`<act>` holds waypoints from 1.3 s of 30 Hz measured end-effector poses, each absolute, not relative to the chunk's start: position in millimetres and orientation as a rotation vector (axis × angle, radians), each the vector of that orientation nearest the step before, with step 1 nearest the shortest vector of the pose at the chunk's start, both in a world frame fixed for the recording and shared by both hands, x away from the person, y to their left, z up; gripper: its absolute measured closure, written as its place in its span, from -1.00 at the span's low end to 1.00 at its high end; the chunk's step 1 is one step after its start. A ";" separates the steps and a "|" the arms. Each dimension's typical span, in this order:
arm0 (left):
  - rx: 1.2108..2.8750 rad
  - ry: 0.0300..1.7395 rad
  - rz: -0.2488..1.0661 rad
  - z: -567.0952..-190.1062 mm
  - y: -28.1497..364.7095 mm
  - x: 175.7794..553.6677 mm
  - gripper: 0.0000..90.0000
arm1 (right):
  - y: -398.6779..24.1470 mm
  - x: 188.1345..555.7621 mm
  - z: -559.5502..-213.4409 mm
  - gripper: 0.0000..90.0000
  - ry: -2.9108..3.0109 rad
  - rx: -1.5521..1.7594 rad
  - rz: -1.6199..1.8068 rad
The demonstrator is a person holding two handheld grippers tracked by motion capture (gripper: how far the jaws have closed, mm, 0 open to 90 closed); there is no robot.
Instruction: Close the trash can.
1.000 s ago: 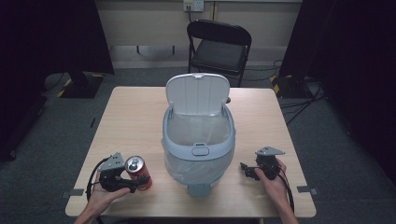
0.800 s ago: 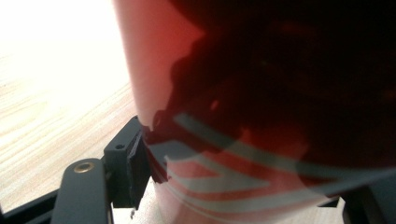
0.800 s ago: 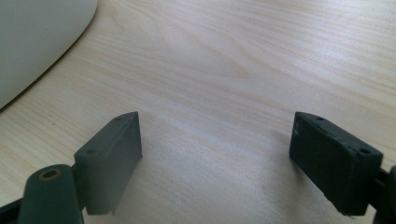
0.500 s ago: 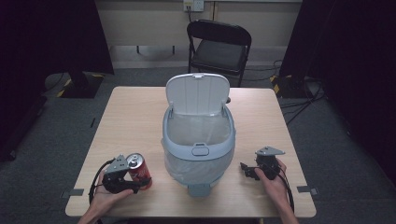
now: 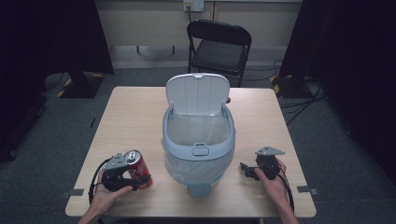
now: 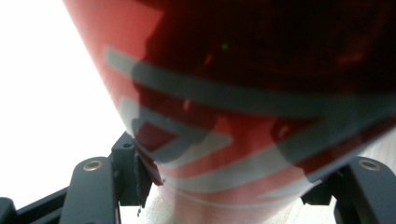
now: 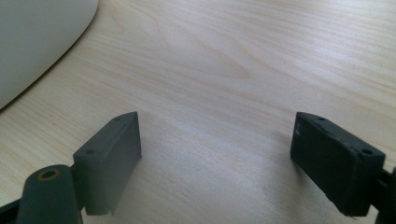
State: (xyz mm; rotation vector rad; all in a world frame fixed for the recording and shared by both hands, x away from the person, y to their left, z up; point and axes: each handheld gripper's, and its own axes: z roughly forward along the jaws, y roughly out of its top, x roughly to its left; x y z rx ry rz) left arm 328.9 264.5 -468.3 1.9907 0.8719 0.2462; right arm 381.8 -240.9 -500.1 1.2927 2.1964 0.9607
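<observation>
No readable text anywhere. The red can (image 6: 243, 93) between my left jaws carries pale grey-white curved stripes, maybe part of a logo, but too close and blurred to make out a letter or brand. No numbers or signs.

Both grippers are black with brass-ringed screw holes, grey triangular top plates and trailing black cables.

Lab-like recording room, dark curtains (image 5: 56, 37) flanking a lone wooden table (image 5: 135, 116), folding chair (image 5: 217, 46) behind the table, cables (image 5: 303, 100) on grey carpet beside it
</observation>
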 end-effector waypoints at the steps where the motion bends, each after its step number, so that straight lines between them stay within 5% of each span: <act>1: 1.986 0.867 0.243 -467.1 264.7 329.2 -0.25 | -240.6 381.8 -500.1 -0.67 2.195 1.296 0.959; 39: 1.875 0.697 0.304 -383.3 257.4 311.3 -0.24 | -240.4 382.1 -500.2 -0.67 2.196 1.296 0.962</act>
